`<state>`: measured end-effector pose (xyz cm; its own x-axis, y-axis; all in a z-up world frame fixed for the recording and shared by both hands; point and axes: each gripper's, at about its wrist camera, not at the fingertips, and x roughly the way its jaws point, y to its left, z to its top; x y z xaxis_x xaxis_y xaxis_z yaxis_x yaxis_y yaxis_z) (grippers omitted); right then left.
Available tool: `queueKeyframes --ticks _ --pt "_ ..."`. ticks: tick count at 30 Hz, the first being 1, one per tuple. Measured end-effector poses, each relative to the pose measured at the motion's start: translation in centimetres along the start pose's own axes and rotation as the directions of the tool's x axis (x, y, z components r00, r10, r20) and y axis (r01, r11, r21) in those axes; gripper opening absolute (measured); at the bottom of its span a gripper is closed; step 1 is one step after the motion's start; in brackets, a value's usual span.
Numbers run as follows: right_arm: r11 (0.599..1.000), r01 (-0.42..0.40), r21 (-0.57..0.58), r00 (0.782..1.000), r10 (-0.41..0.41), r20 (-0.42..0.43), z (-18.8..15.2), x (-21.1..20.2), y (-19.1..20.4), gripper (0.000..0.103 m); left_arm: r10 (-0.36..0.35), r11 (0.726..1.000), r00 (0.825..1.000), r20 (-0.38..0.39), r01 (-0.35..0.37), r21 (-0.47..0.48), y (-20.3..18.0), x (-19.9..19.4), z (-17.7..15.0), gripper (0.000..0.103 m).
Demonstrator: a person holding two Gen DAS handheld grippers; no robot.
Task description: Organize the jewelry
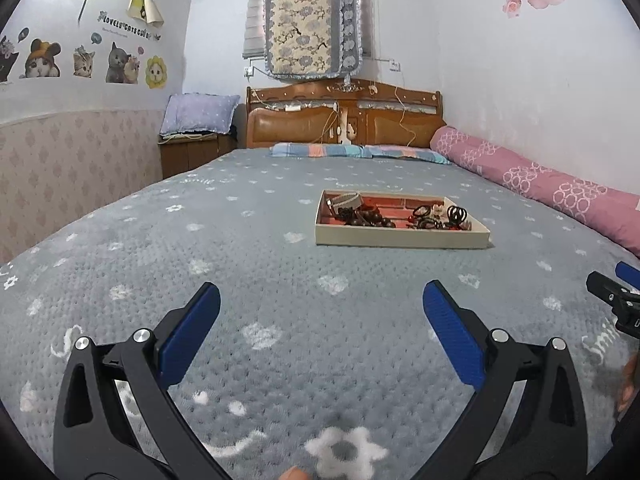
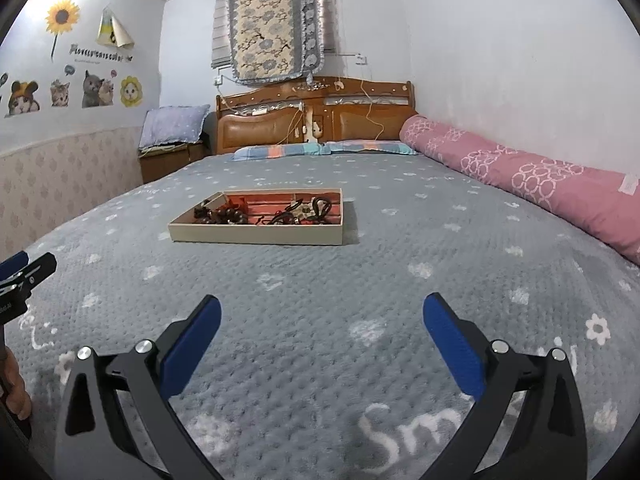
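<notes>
A shallow beige tray with a red lining lies on the grey bed. Inside it are dark wooden bead strings, a pale band and black hair ties. My left gripper hovers over the blanket well short of the tray, open, nothing between its blue pads. My right gripper also stands wide open and empty, with the tray ahead and to its left. Each gripper's tip shows at the edge of the other's view.
The grey flowered blanket covers the whole bed. A rolled pink quilt runs along the right wall. Pillows and a wooden headboard stand at the far end, a nightstand at the far left.
</notes>
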<state>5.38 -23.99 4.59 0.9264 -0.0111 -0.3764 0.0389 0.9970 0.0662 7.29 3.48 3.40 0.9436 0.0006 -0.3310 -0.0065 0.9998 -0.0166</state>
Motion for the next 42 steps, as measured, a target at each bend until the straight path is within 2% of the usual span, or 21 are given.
queueKeyframes --ticks 6,13,42 --pt "1.000 0.008 -0.020 0.999 -0.007 0.042 -0.3 -0.5 0.5 0.099 0.002 1.000 1.000 0.015 -0.002 0.003 0.0 0.0 0.0 0.098" --pt "0.999 0.017 -0.036 0.996 -0.014 0.092 -0.6 -1.5 0.9 0.099 0.005 0.999 0.999 0.039 -0.007 0.054 -1.0 -0.3 -0.6 0.098" --pt "0.999 0.020 -0.029 0.996 -0.018 0.084 -0.6 -1.4 0.4 0.099 -0.002 1.000 1.000 0.019 0.002 0.004 0.0 0.2 -0.8 0.098"
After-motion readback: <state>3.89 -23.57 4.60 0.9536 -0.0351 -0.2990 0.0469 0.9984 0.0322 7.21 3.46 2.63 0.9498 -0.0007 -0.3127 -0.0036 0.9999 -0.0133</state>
